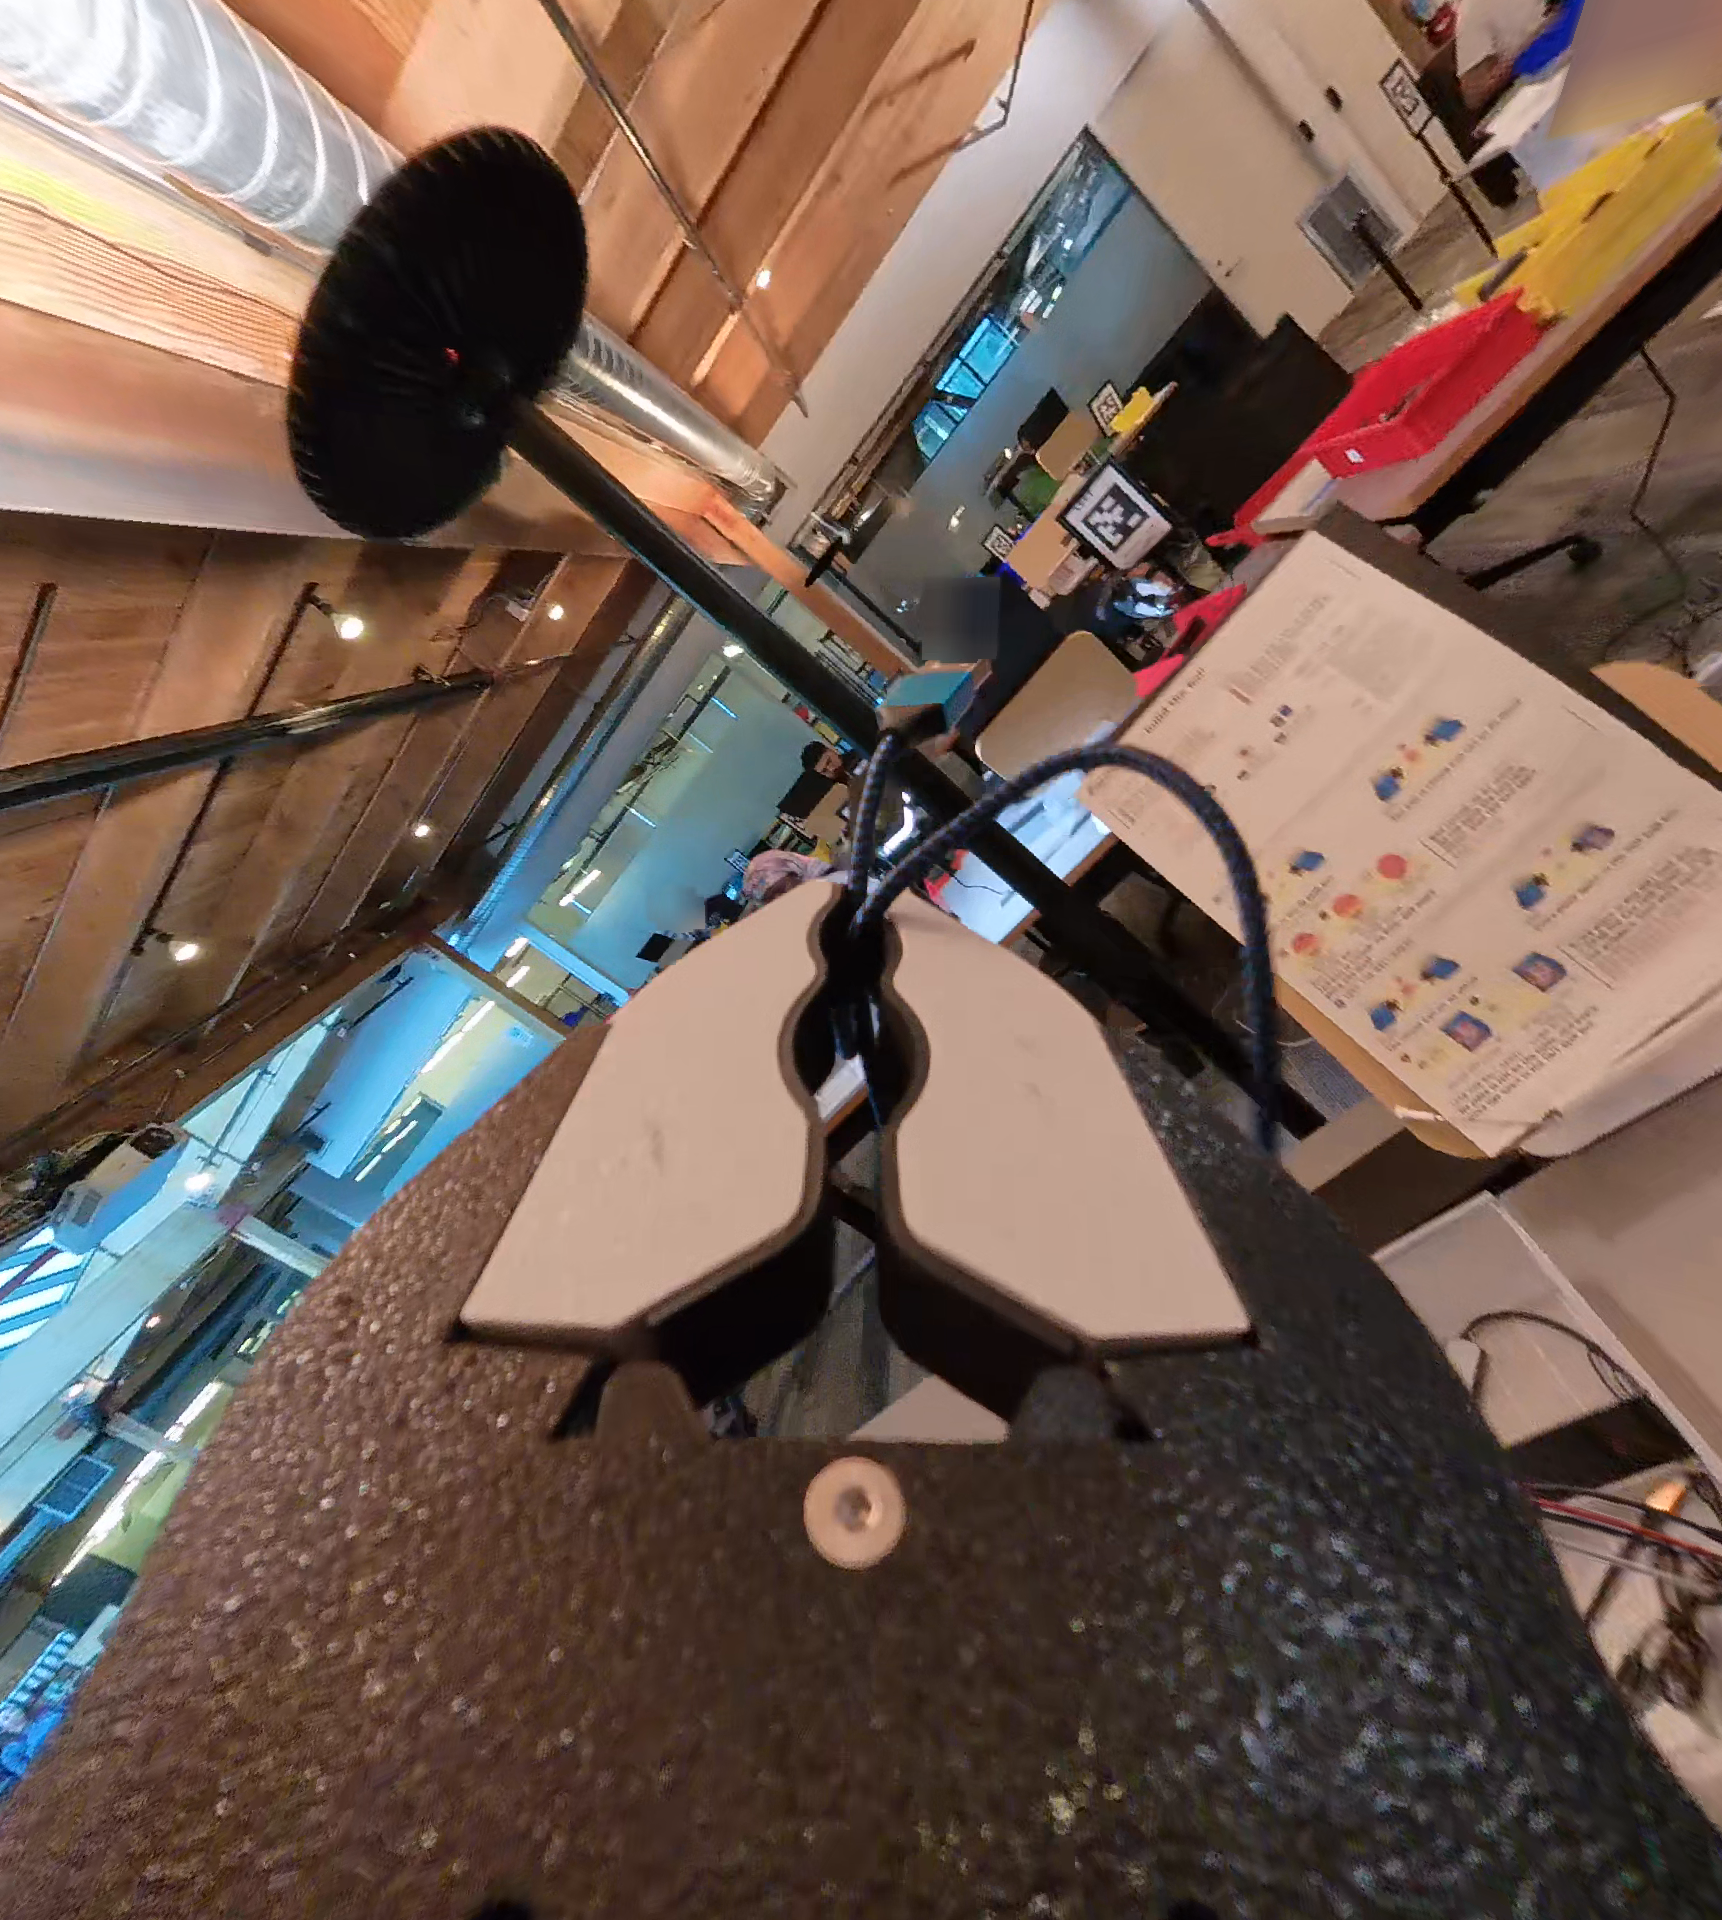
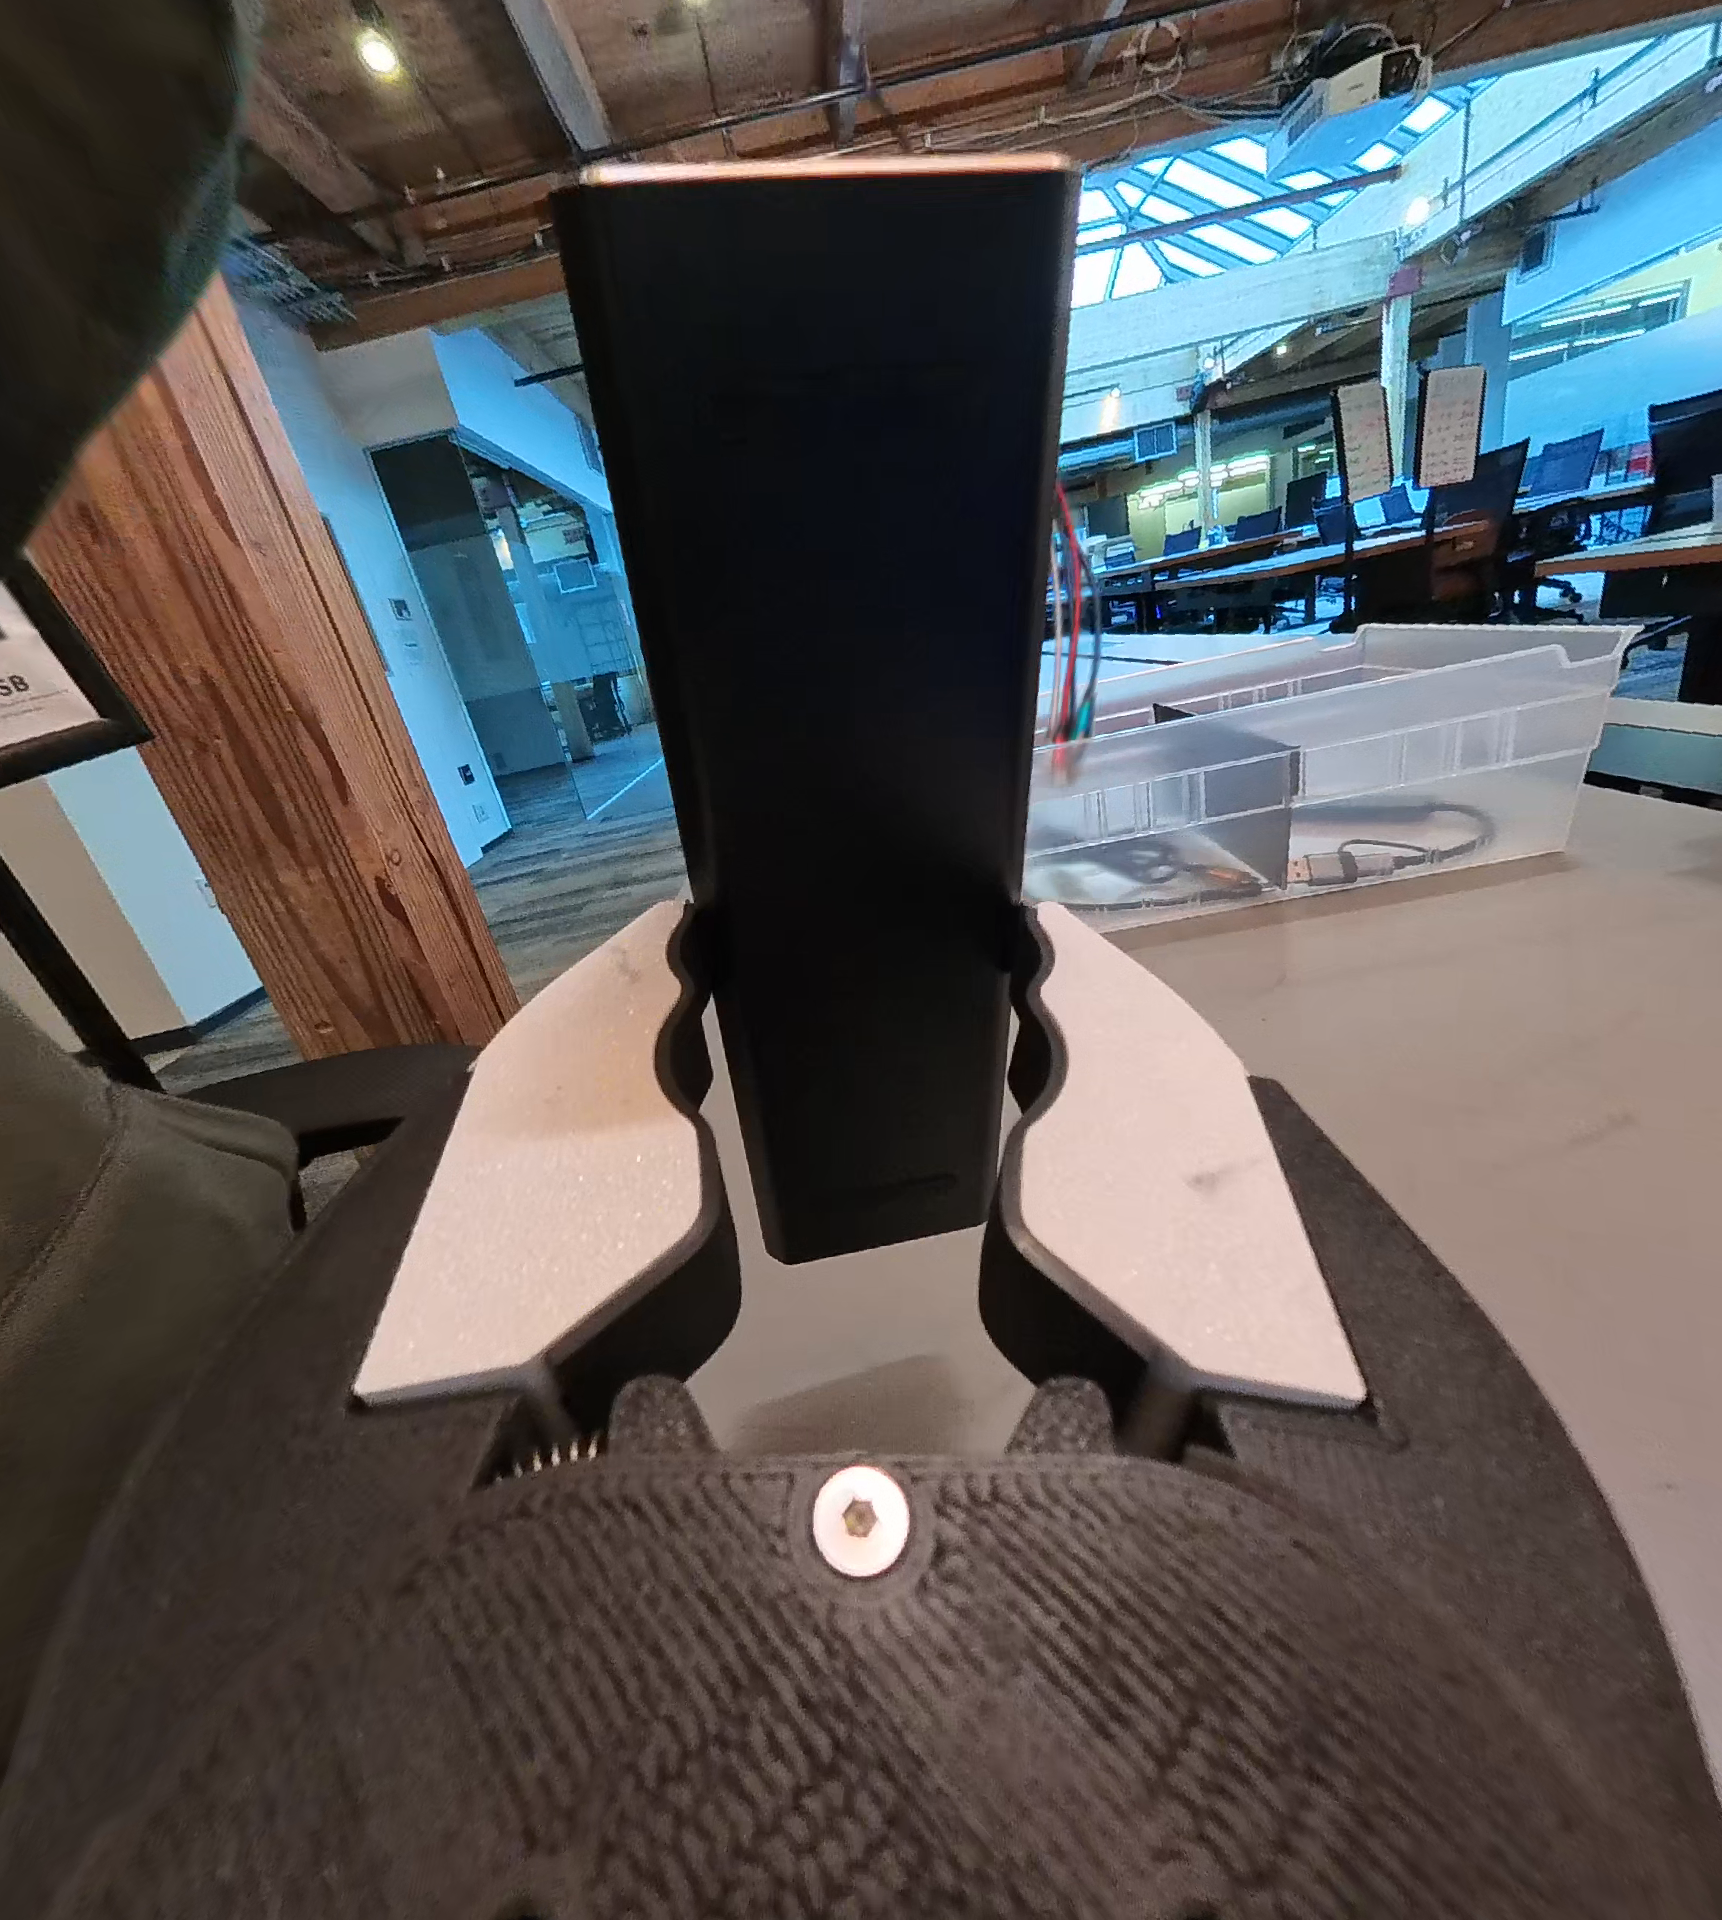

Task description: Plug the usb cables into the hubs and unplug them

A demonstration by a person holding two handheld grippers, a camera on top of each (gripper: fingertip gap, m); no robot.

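Note:
In the left wrist view my left gripper (image 1: 859, 914) is shut on a dark blue braided usb cable (image 1: 1236, 873). The cable loops up out of the fingertips and hangs down to the right. Its small blue-grey plug (image 1: 935, 698) sticks out above the fingertips, held in the air and tilted toward the ceiling. In the right wrist view my right gripper (image 2: 855, 930) is shut on a long black rectangular hub (image 2: 821, 582). The hub stands up between the fingers, its flat side facing the camera. Its ports are hidden from here.
A grey table (image 2: 1459, 1091) lies to the right, with a clear plastic bin (image 2: 1356, 758) holding another cable and adapter. A printed sheet on a board (image 1: 1459, 831) and loose coloured wires (image 1: 1688, 1548) sit to the right. A black pole lamp (image 1: 441, 332) rises ahead. A person's dark sleeve (image 2: 57, 260) is at left. Tip to tip, the grippers are about 60 cm apart.

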